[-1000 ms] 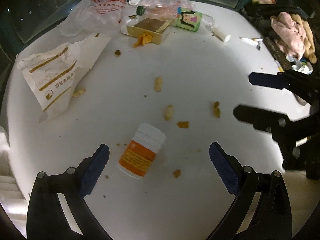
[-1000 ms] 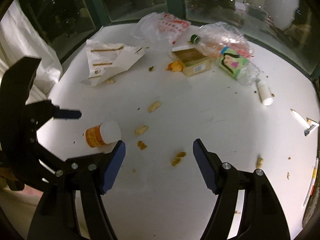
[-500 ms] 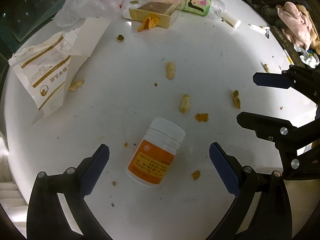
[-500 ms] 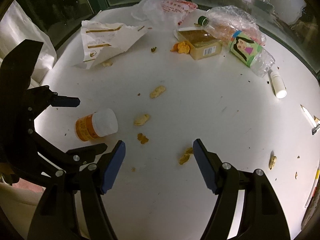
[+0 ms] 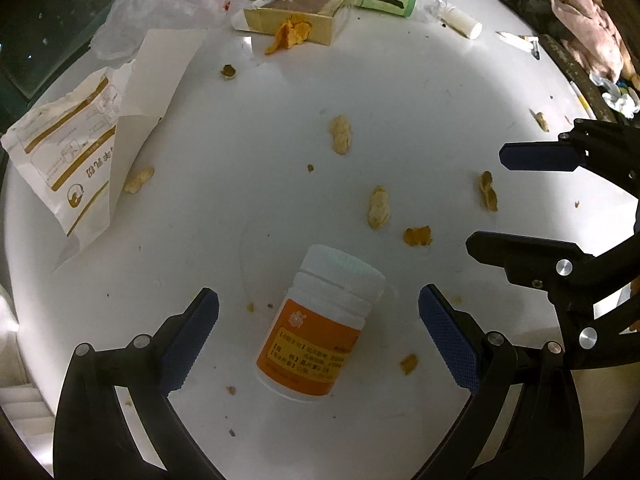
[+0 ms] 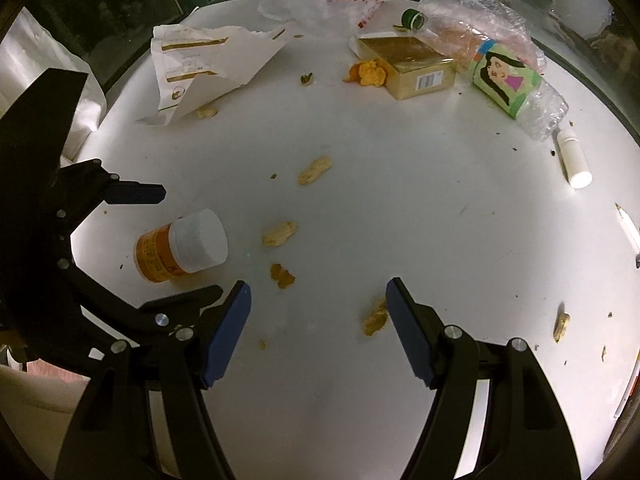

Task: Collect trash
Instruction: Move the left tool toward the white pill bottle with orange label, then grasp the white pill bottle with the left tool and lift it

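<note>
One pill bottle (image 5: 320,324), one plastic bottle (image 6: 496,60), one box (image 6: 408,66), one paper bag (image 5: 80,148), one plastic bag (image 5: 172,4), two tools.

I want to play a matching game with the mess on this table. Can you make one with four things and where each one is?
Things:
1. pill bottle
2. orange peel
3. small white tube
4. paper bag

Places:
A. by the clear bottle's bottom end
B. lying between the left gripper's open fingers
C. against the open yellow box
D. at the table's left edge

Pairs: 1-B, 2-C, 3-A, 4-D

An orange-labelled pill bottle (image 5: 318,326) with white cap lies on its side among peanut shells (image 5: 378,207).
</note>
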The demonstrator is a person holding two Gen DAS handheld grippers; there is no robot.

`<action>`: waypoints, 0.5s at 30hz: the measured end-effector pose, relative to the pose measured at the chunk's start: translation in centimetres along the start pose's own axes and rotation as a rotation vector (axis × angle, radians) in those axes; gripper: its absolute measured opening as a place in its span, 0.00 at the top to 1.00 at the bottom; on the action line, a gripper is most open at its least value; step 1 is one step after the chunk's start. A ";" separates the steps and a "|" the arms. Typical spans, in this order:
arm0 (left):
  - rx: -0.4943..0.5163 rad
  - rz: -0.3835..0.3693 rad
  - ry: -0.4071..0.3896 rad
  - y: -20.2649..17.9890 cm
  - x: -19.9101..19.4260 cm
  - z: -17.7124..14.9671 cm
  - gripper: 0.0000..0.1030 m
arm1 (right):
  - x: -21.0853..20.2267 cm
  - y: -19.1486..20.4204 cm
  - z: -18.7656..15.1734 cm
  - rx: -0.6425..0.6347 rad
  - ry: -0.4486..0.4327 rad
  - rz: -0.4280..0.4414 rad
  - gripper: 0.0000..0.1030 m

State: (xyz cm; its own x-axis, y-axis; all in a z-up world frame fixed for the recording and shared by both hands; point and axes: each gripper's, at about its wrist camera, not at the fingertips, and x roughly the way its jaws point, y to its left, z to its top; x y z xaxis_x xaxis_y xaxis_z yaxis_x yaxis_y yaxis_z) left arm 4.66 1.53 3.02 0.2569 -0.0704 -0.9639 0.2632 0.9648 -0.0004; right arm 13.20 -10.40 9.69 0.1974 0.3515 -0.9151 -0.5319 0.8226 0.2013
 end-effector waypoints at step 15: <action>0.000 -0.005 0.038 0.0 1.3 -0.9 0.06 | 1.9 0.7 -0.1 -0.023 0.050 0.024 0.35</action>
State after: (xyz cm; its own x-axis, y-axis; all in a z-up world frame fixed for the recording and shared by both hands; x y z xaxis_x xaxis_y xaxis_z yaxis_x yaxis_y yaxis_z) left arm 4.17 1.66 1.50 0.2204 -0.0654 -0.9732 0.2645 0.9644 -0.0049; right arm 13.12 -9.22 8.04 0.1437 0.3477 -0.9265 -0.5544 0.8038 0.2156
